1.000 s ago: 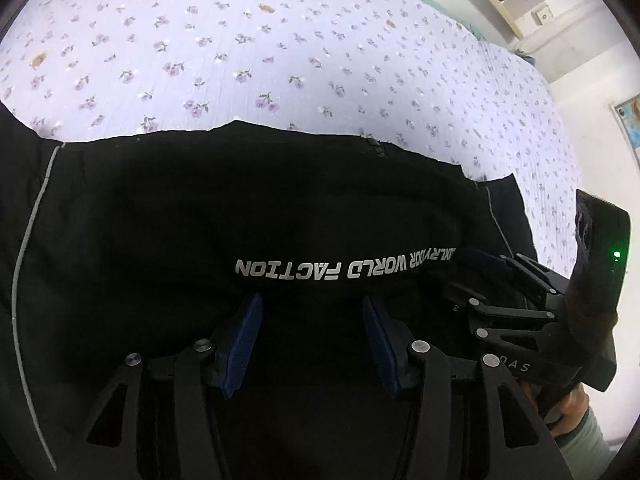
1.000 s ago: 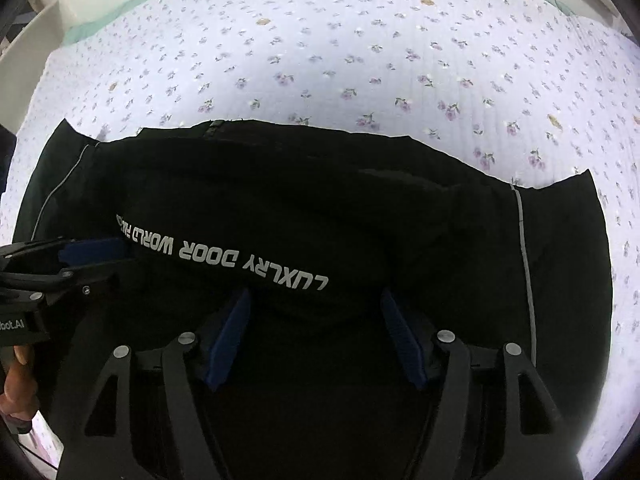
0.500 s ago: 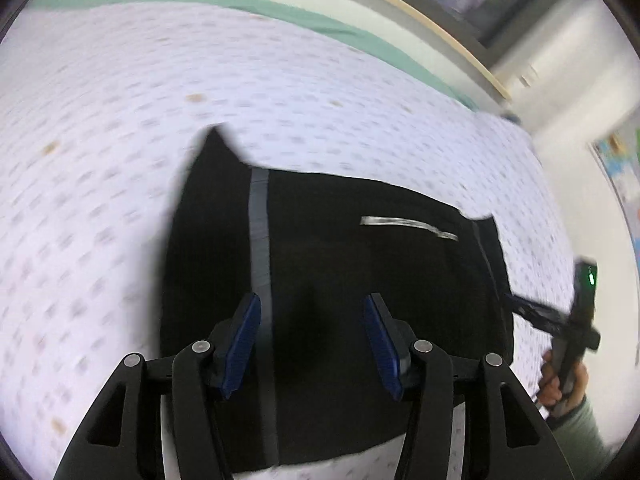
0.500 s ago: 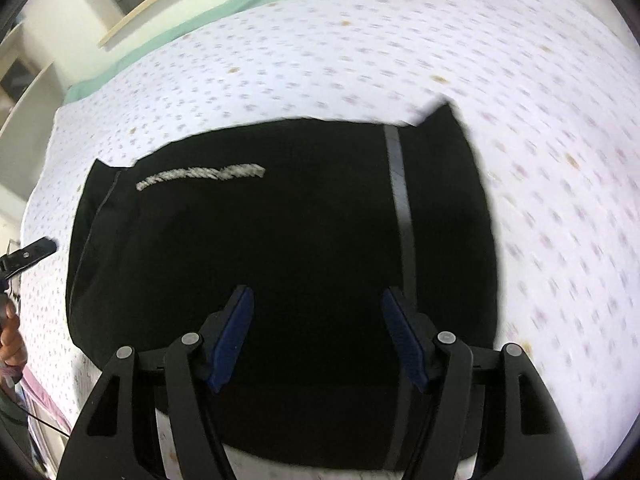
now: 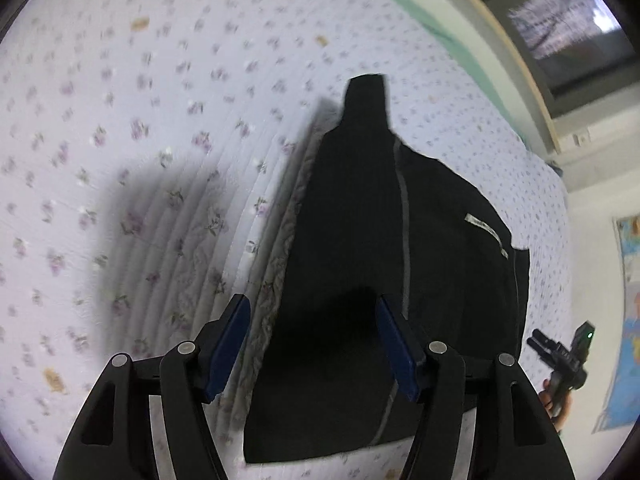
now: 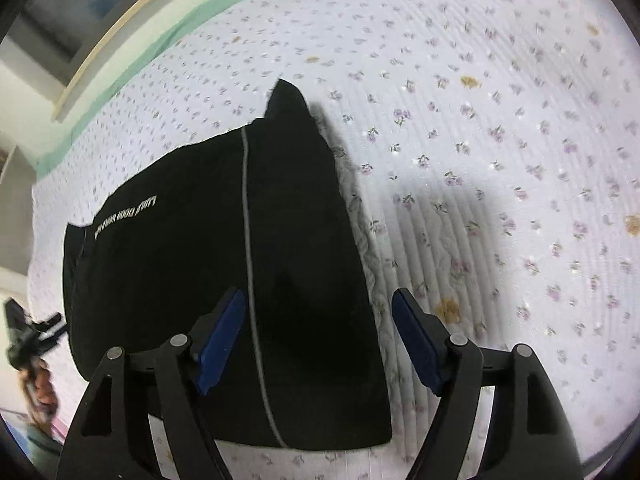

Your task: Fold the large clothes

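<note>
A black garment (image 5: pixel 384 248) with thin grey piping and white lettering lies folded flat on the floral bed cover. It also shows in the right wrist view (image 6: pixel 216 264). My left gripper (image 5: pixel 312 344) is open and empty above the garment's left edge. My right gripper (image 6: pixel 320 340) is open and empty above the garment's right edge. The right gripper shows far right in the left wrist view (image 5: pixel 560 356). The left gripper shows blurred at the far left of the right wrist view (image 6: pixel 28 332).
The white bed cover with small purple flowers (image 5: pixel 120 160) stretches around the garment on all sides (image 6: pixel 520 160). A green sheet edge and wooden bed frame (image 6: pixel 132 60) run along the far side. A wall with a poster (image 5: pixel 628 320) is at right.
Both grippers have pulled up and back from the garment's middle and swung outward to its two side edges. The garment lies flat and released; the views are motion-blurred.
</note>
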`<state>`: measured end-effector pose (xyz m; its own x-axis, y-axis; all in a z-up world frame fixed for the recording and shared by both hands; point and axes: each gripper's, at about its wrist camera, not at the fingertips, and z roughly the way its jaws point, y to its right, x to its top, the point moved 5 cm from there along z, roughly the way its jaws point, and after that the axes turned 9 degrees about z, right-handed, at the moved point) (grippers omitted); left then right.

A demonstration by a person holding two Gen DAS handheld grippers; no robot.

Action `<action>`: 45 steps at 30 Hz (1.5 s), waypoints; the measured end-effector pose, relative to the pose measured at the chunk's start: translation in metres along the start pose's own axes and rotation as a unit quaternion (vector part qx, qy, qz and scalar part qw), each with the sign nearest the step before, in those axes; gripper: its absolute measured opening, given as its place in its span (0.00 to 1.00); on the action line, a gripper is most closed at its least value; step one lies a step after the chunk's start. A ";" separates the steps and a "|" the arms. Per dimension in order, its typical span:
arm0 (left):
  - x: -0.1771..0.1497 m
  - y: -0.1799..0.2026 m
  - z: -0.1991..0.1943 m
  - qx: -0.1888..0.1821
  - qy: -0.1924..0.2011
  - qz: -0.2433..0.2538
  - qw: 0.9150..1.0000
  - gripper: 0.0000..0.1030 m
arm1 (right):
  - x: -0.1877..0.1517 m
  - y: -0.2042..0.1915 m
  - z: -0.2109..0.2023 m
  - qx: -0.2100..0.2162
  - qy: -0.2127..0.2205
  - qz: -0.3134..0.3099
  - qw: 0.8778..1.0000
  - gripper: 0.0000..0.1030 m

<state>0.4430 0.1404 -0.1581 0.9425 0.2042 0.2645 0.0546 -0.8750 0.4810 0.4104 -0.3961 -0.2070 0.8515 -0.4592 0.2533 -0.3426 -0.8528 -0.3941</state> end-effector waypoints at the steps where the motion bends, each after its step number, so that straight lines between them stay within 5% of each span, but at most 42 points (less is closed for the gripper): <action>1: 0.003 -0.001 0.006 -0.012 -0.001 -0.004 1.000 0.64 | 0.005 0.001 0.009 0.015 -0.010 0.002 1.000 0.77; 8: 0.015 -0.002 0.061 -0.106 -0.045 -0.036 0.993 0.69 | 0.019 0.009 0.068 0.065 -0.066 0.023 0.995 0.77; 12: 0.017 -0.010 0.083 -0.139 -0.047 -0.061 0.987 0.82 | 0.021 0.022 0.094 0.130 -0.091 0.069 0.985 0.94; 19: 0.013 -0.012 0.089 -0.189 -0.049 -0.092 0.976 0.83 | 0.020 0.027 0.080 0.209 -0.104 0.096 0.968 1.00; 24: 0.005 -0.010 0.079 -0.206 -0.049 -0.097 0.972 0.83 | 0.009 0.022 0.066 0.211 -0.109 0.074 0.969 1.00; 29: -0.004 0.001 0.089 -0.196 -0.069 -0.079 0.975 0.83 | 0.002 0.001 0.102 0.154 -0.126 0.032 0.980 0.99; 30: -0.005 0.006 0.095 -0.185 -0.074 -0.071 0.977 0.83 | 0.004 -0.006 0.103 0.151 -0.119 0.020 0.981 0.94; 31: -0.004 0.008 0.096 -0.180 -0.073 -0.068 0.979 0.83 | 0.007 -0.016 0.101 0.166 -0.118 0.008 0.979 0.71; 32: -0.003 0.013 0.096 -0.169 -0.069 -0.060 0.981 0.77 | 0.007 -0.022 0.100 0.158 -0.114 0.002 0.981 0.66; 36: -0.002 0.026 0.078 -0.141 -0.042 -0.009 0.989 0.46 | 0.001 -0.039 0.084 0.125 -0.086 -0.042 0.987 0.49; 45: -0.031 0.093 -0.004 -0.154 0.028 0.069 0.985 0.40 | -0.036 -0.065 -0.003 0.152 -0.020 -0.088 0.984 0.29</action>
<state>0.4173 0.0545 -0.1184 0.9137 0.1236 0.3871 -0.1843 -0.7229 0.6660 0.4007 -0.3244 -0.1880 0.9041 -0.2957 0.3084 -0.0595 -0.8019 -0.5944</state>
